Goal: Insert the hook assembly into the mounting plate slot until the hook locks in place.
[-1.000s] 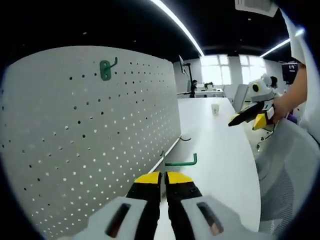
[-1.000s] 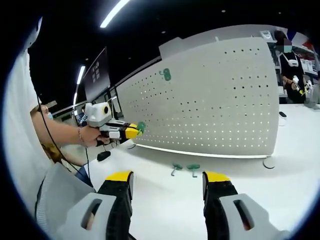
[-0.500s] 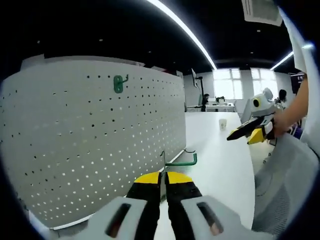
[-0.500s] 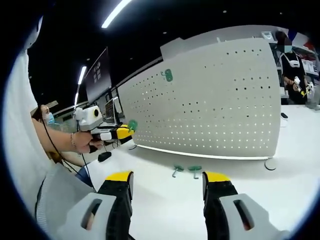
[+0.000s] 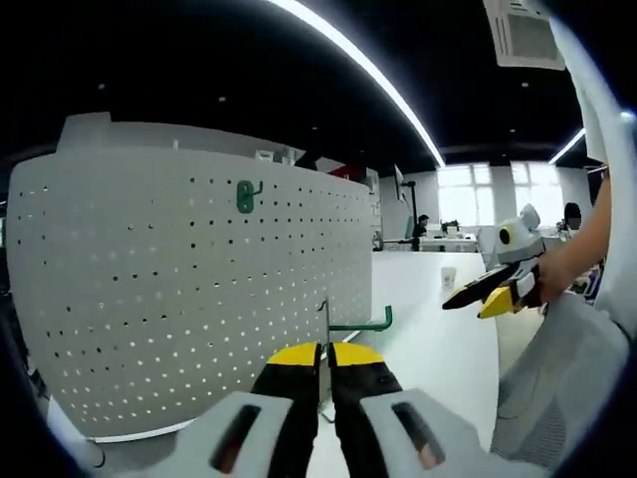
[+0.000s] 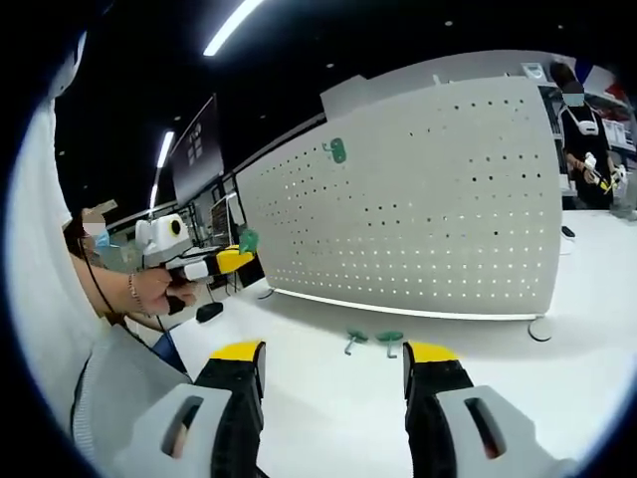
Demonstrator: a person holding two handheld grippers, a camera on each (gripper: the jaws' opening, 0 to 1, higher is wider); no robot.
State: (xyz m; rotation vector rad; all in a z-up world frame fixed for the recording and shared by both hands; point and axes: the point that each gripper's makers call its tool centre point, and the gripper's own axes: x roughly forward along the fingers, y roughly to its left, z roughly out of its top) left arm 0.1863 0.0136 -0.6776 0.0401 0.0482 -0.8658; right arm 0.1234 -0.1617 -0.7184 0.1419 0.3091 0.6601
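A white surface (image 6: 518, 398) runs long and pale under both views, carrying an upright white pegboard (image 5: 179, 299) that curves across the left gripper view and stands as a broad perforated panel (image 6: 418, 209) in the right gripper view. One green hook (image 5: 246, 195) already hangs high on the board, also seen from the other side of the workspace (image 6: 337, 150).

The left tongs (image 5: 325, 358) are clamped together on a green hook assembly (image 5: 360, 323), whose metal plate stands upright just above the yellow tips while its green arm reaches out to the right, held in the air close in front of the pegboard. In the right gripper view the same left tongs (image 6: 242, 254) appear at the left in a person's hand (image 6: 159, 291), the green piece at their tip, well apart from the board.

The right tongs (image 6: 333, 360) stand apart, jaws wide with nothing between them, above the surface. They show in the left gripper view too (image 5: 476, 296), held off to the right. Two spare green hooks (image 6: 370, 340) lie on the surface near the foot of the pegboard.

The room is a dim office with long ceiling light strips (image 5: 368, 75), bright windows (image 5: 488, 204) at the far end, and a dark monitor (image 6: 194, 149) behind the board.
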